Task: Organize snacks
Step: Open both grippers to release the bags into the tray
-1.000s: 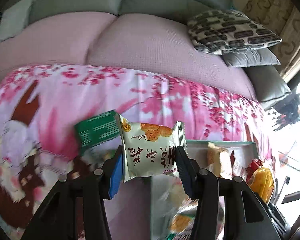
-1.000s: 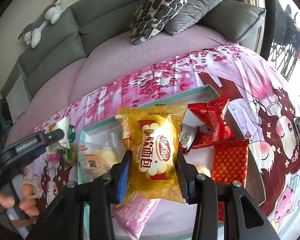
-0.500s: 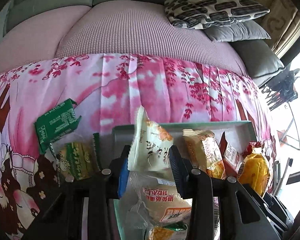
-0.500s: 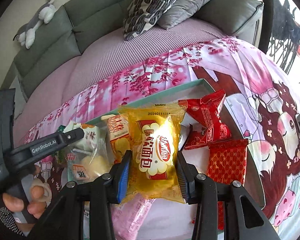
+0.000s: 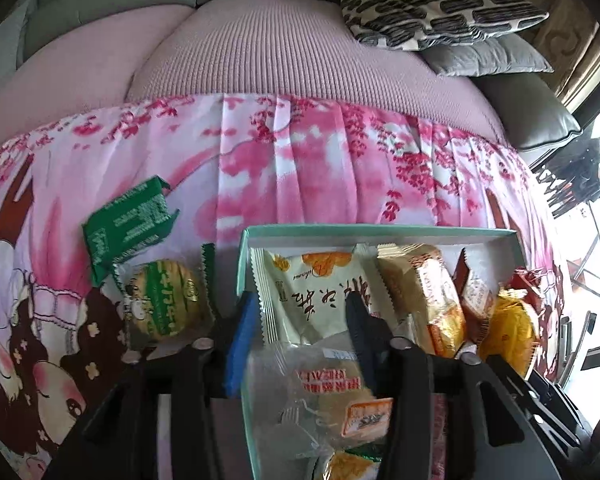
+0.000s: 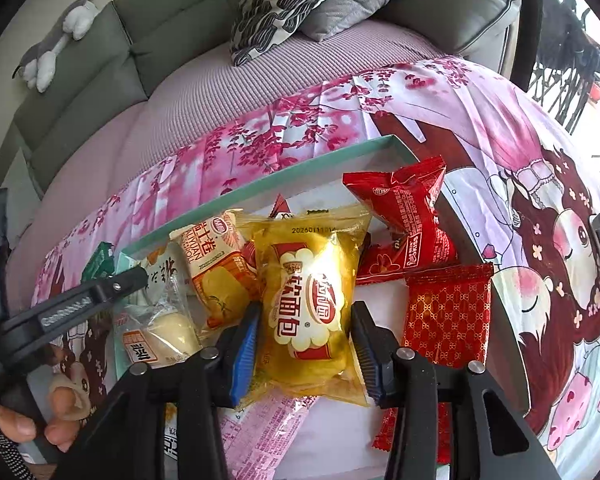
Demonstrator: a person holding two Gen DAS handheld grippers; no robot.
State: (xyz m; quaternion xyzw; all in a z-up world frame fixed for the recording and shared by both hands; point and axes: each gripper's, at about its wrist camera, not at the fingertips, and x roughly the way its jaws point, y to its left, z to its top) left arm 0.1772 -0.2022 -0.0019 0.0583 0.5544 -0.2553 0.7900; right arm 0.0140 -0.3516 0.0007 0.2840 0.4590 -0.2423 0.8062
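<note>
Lying in the far left corner of the teal tray (image 5: 380,229), the cream packet (image 5: 320,284) shows an orange pastry picture and dark Chinese script, its side seams serrated. The left gripper (image 5: 300,320) straddles it at lower centre of the left wrist frame: the blue-padded finger sits off the packet's left edge and the black finger rests over its right part, so the claw looks released rather than pinching, though contact at the black tip cannot be judged. Just below the packet lies a clear-wrapped cake (image 5: 332,396) with an orange label. To its right stand an orange-and-cream roll packet (image 5: 424,292) and a small red-brown sachet (image 5: 474,294).

At centre of the right wrist frame the right gripper (image 6: 304,340) is clenched on a glossy yellow bread bag (image 6: 312,300), printed with a red-and-white cloud logo, held over the tray (image 6: 260,190). Two red packets (image 6: 408,220) (image 6: 448,316) lie to its right inside the tray.

Outside the tray, at left of the left wrist frame, a green wrapper (image 5: 128,224) and a round green-labelled biscuit (image 5: 166,300) rest on the pink floral cloth (image 5: 300,168).
</note>
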